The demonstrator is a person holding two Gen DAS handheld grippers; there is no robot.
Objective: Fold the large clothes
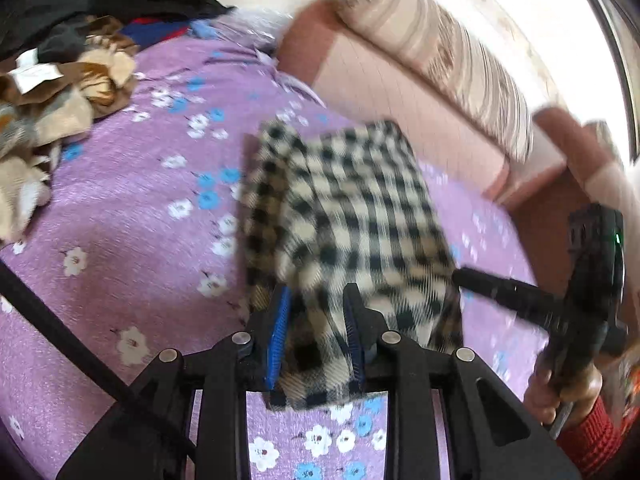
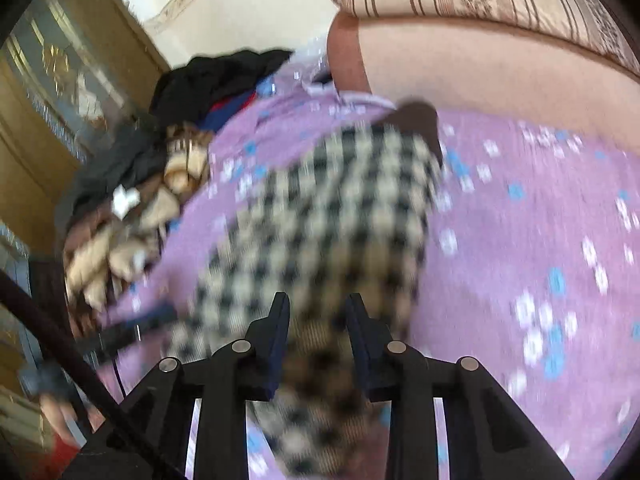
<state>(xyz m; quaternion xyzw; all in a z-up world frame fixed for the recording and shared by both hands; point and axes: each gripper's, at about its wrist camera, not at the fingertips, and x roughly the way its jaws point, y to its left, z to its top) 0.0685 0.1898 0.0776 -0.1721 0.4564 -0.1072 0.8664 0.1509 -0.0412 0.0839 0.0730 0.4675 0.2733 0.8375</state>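
clothes pile (image 1: 60,92) lies left on the bedspread (image 1: 132,208); checked cloth (image 1: 344,216) runs lengthwise toward the sofa (image 1: 404,92); left gripper (image 1: 316,308) clamps its near end, right gripper (image 2: 318,312) parted astride it.

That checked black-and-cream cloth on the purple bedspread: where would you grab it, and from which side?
By its near edge, coming in low from the front. The checked cloth lies folded into a long strip running away across the bedspread, its near end toward the cameras. The left gripper has that end between its fingers; the right gripper straddles it too.
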